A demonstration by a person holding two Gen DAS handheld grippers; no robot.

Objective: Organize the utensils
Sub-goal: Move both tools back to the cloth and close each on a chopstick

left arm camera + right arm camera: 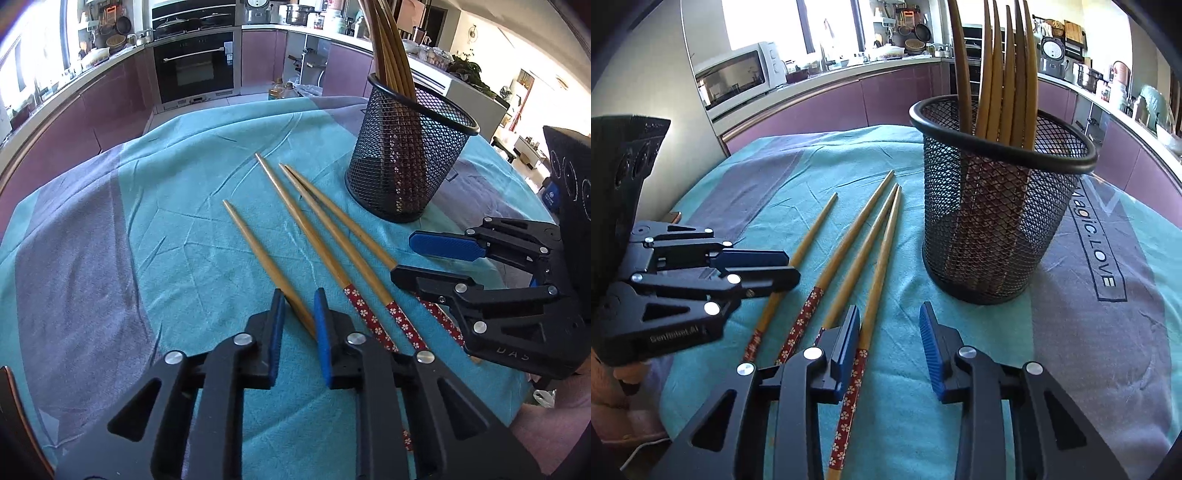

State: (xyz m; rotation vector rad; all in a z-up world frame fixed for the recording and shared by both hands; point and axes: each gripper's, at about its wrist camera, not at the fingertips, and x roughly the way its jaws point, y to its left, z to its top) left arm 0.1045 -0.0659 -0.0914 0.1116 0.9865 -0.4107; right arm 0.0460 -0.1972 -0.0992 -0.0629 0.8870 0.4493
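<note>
A teal and grey cloth (110, 229) covers the whole table under both tongs. Beyond their tips and toward the right-hand tongs stands the black mesh cup (993, 206), upright, with several bamboo chopsticks (1008, 74) leaning inside it, thin ends up.

Four loose chopsticks lie on the cloth between the cup and the tongs, fanned with their points toward the far side and their red flowered handles toward the person.

The left gripper (299, 317) is low over the cloth at the outermost chopstick (258, 251). That stick runs into the narrow gap between the blue pads; from the right wrist view the fingers look almost together around it, though I cannot tell for sure that both pads press it.

The right gripper (890, 332) is lowered over the stick at the opposite edge of the fan, the rightmost chopstick (882, 266). Its jaws stand moderately apart: the stick lies just beside the left pad (846, 350), perhaps touching it, while the right pad (932, 354) is clear of it.

The two middle chopsticks (321, 236) lie between the two tongs, untouched.
</note>
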